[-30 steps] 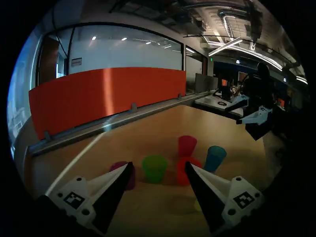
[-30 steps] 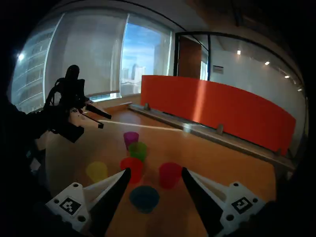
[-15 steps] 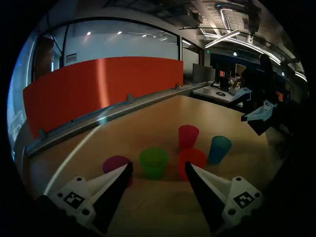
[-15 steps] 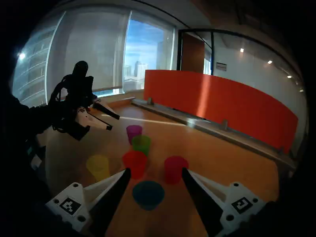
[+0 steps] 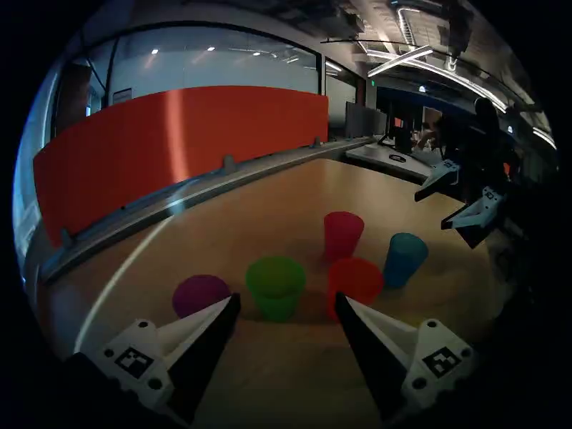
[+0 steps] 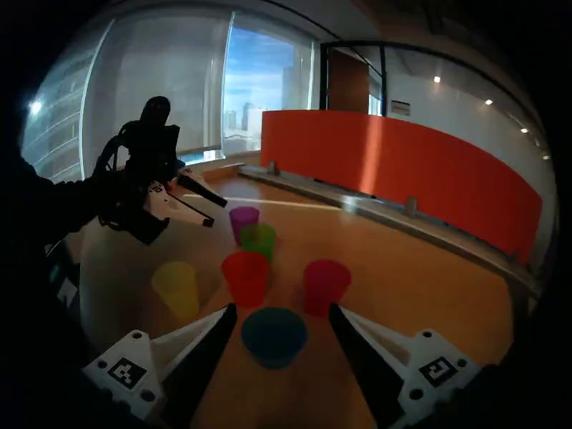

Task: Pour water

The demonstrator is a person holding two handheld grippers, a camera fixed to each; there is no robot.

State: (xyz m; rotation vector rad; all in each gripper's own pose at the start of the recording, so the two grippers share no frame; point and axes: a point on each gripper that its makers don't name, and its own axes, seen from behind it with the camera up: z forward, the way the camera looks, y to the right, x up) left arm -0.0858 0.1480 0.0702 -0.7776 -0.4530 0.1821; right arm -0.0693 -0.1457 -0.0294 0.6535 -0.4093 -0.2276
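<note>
Notably yellow cup (image 6: pixel 176 286) in right gripper view; left gripper (image 5: pixel 284 296), right gripper (image 6: pixel 282 306) spread.

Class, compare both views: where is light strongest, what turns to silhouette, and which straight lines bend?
Right gripper view: the bright window backlights the left gripper into a silhouette. Left gripper view: dimmer, lit by ceiling strip lights; a glare streak crosses the orange partition, whose top edge bows from fisheye distortion.

A blue plastic tumbler (image 6: pixel 274 345) stands upright between the fingertips of the right gripper (image 6: pixel 281 309). An orange tumbler (image 6: pixel 245 277) and a pink tumbler (image 6: pixel 325 284) stand just beyond. A green tumbler (image 6: pixel 257 241) and a purple tumbler (image 6: pixel 244 220) stand farther off, and a yellow tumbler (image 6: pixel 176 287) stands off left.
</note>
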